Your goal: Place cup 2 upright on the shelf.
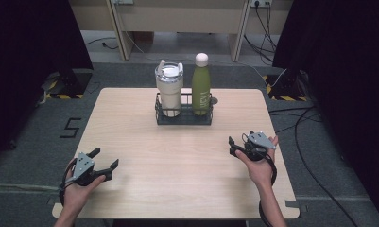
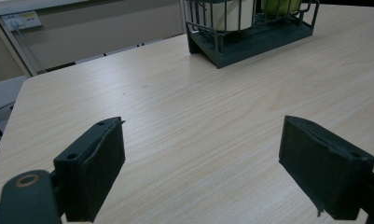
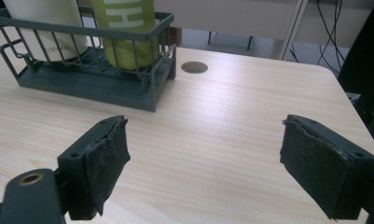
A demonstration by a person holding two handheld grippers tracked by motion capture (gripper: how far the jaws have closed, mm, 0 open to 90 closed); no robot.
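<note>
Both grippers, left and right, rest released near the desk's front corners
Jaws spread, aimed at the wire basket holding tumbler and green bottle by the far edge, ready to reach

Dark wire basket at tabletop's far middle; cream tumbler left, green bottle right, both upright inside.
</note>
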